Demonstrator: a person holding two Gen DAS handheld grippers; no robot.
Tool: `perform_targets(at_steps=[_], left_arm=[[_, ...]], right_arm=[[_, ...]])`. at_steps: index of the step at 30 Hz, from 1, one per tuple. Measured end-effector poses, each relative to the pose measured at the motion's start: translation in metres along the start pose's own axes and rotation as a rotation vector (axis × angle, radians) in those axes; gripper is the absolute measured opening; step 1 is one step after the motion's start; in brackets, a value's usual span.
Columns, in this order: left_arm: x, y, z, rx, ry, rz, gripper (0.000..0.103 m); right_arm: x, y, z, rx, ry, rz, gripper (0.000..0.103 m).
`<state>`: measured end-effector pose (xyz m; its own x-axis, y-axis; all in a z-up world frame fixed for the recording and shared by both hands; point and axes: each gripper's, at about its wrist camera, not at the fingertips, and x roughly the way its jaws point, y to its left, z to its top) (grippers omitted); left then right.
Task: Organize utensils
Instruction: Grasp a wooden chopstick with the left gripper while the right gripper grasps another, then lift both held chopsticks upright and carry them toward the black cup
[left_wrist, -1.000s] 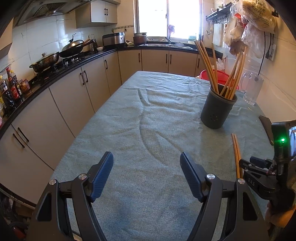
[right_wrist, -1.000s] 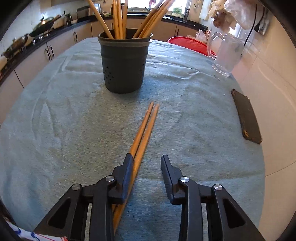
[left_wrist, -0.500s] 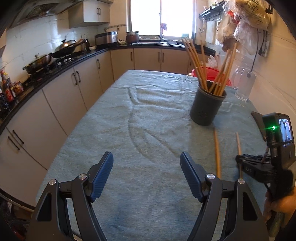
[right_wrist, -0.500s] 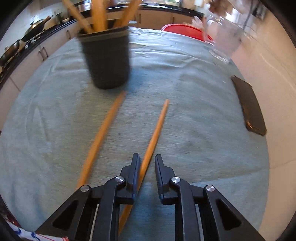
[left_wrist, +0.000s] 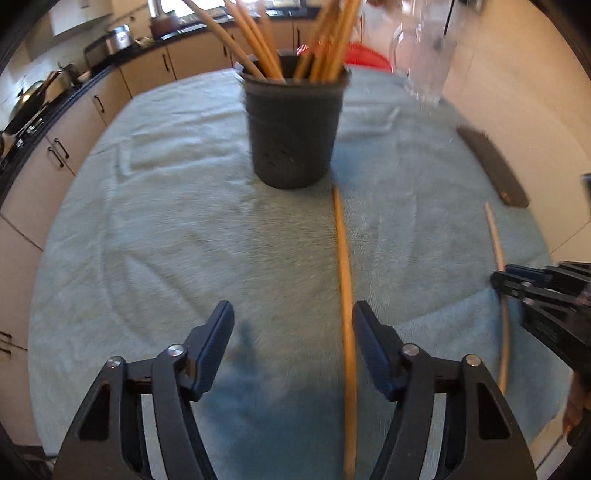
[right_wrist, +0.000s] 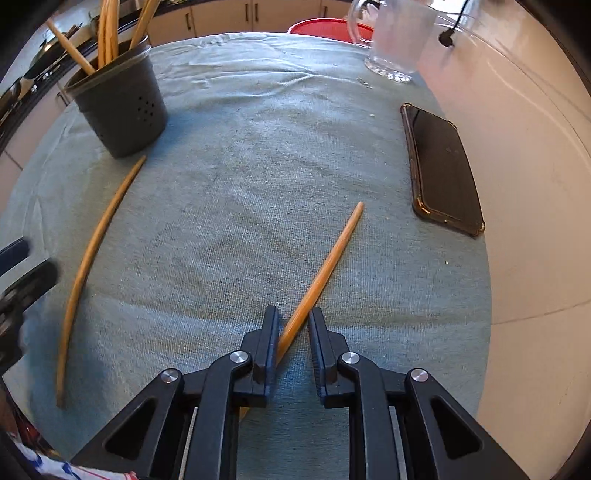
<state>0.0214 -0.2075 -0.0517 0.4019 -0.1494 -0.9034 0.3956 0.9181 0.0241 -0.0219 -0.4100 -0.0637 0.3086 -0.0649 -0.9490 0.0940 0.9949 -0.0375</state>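
No readable writing anywhere. Right gripper (right_wrist: 292, 332) pinches one chopstick (right_wrist: 325, 271), lower middle; left gripper (left_wrist: 293, 341) has just been closing, still wide around the other chopstick (left_wrist: 345, 291) — holder (left_wrist: 293, 125) sits top centre.

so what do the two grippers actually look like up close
Both are black frames with triangular cutouts and silver pivot bolts. The left gripper has dark blue ribbed pads on its jaws; the right gripper has plain black ones. A white, red and blue patterned sleeve shows at the right view's corner.

left view blurred, holder (left_wrist: 293, 129) chopstick tops cropped
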Motion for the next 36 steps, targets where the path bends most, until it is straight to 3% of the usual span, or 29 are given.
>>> perform_targets(at_steps=[3, 4, 6, 8, 16, 24, 28, 31, 34, 36], left_arm=[[0.02, -0.007, 0.009, 0.02, 0.07, -0.022, 0.052], [0.019, -0.01, 0.012, 0.031, 0.054, -0.002, 0.046], [0.018, -0.014, 0.018, 0.059, 0.07, -0.018, 0.031], [0.016, -0.014, 0.021, 0.059, 0.08, -0.014, 0.008], [0.012, -0.004, 0.022, 0.086, 0.102, -0.006, 0.011], [0.029, 0.003, 0.035, 0.115, 0.2, -0.028, 0.018], [0.03, 0.011, 0.038, 0.087, 0.182, -0.062, 0.019], [0.026, 0.014, 0.032, 0.103, 0.143, -0.075, 0.007], [0.018, 0.032, 0.021, 0.023, 0.134, -0.12, 0.007], [0.007, 0.043, 0.016, -0.008, 0.087, -0.141, 0.007]], right_arm=[[0.0, -0.003, 0.0, -0.018, 0.003, 0.012, 0.017], [0.0, -0.003, 0.0, -0.027, 0.004, 0.011, 0.017], [0.0, -0.001, 0.0, -0.049, 0.012, 0.005, 0.017], [0.003, 0.0, 0.004, -0.064, 0.023, -0.001, 0.017], [0.011, -0.001, 0.024, -0.067, 0.132, 0.0, 0.02], [0.023, -0.002, 0.05, -0.006, 0.233, 0.006, 0.02], [0.025, -0.001, 0.055, 0.007, 0.227, 0.024, 0.018], [0.023, 0.003, 0.051, -0.015, 0.194, 0.025, 0.012], [0.018, 0.008, 0.043, -0.028, 0.145, 0.028, 0.008], [0.014, 0.006, 0.038, -0.003, 0.11, 0.063, 0.007]])
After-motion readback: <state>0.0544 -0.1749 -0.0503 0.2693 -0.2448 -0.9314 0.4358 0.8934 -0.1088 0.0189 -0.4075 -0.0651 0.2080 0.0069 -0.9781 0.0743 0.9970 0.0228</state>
